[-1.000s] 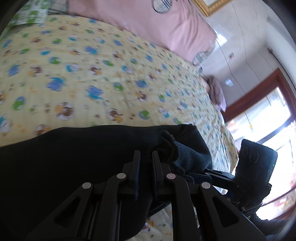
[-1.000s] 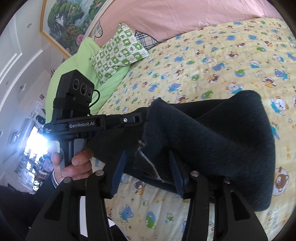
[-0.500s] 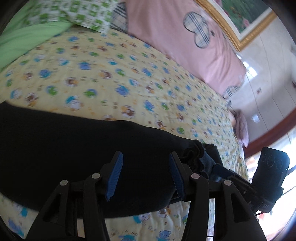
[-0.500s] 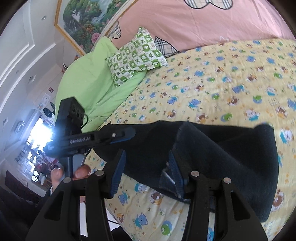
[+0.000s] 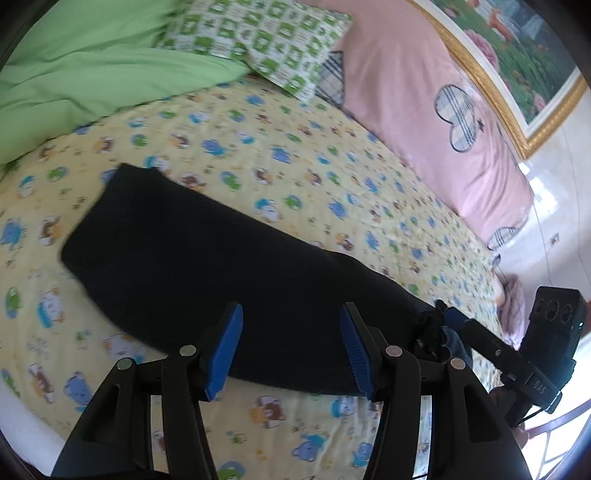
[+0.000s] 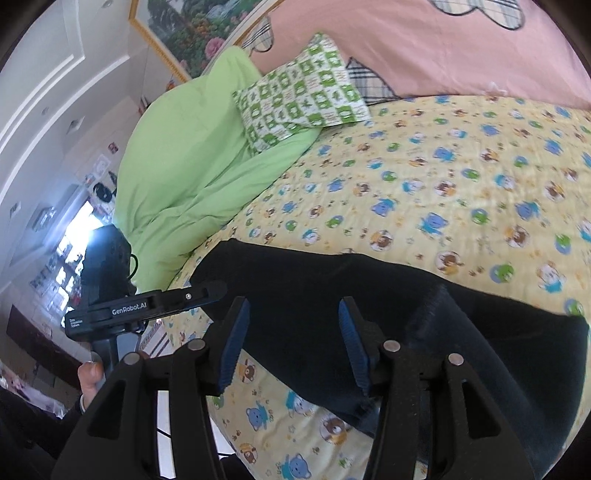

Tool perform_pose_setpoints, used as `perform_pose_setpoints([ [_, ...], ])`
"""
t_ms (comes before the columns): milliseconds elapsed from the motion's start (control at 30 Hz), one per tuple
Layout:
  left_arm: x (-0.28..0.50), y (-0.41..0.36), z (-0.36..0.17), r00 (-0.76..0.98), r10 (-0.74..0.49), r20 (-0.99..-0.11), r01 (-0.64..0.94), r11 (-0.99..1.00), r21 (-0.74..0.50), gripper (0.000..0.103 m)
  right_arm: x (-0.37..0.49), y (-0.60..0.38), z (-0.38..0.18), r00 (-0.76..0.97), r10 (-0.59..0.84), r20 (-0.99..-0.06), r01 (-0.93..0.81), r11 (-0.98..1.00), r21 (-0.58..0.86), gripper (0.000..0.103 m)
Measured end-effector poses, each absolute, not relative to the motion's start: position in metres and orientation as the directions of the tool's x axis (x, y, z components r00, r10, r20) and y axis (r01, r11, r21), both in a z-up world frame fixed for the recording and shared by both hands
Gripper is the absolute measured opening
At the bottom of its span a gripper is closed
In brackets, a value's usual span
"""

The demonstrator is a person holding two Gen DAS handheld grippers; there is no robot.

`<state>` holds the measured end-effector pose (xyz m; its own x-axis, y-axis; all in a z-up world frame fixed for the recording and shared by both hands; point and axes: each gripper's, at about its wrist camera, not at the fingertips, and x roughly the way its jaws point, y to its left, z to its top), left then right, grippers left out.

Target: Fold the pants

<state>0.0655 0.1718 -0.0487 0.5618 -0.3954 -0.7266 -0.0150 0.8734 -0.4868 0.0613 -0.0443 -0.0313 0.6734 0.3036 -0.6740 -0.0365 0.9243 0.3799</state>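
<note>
The dark pants (image 5: pixel 207 266) lie folded in a long strip on the yellow cartoon-print bed sheet (image 5: pixel 295 166), near the bed's front edge. My left gripper (image 5: pixel 291 347) is open and empty, its blue pads just above the strip's near edge. My right gripper (image 6: pixel 291 343) is open and empty over the other end of the pants (image 6: pixel 332 295), where a doubled-over fold (image 6: pixel 480 332) bulges at the right. Each gripper shows at the edge of the other's view.
A green duvet (image 5: pixel 92 62), a green checked pillow (image 5: pixel 258 37) and a pink quilt (image 5: pixel 424 103) lie along the head of the bed. The bed's front edge (image 6: pixel 258 424) runs just below the pants. A framed painting (image 6: pixel 184 33) hangs on the wall.
Both grippers let go of the pants, opened and pulled back and up. The pants now lie flat on the sheet instead of hanging from the jaws.
</note>
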Motion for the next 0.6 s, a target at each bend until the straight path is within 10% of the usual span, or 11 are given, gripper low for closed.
perform_pose_setpoints([
  [600, 0.028, 0.251, -0.060, 0.615, -0.265, -0.743, -0.233, 0.839, -0.492, 0.057, 0.117, -0.002, -0.033, 0.596, 0.365, -0.715, -0.153, 0.926, 0.345, 0.052],
])
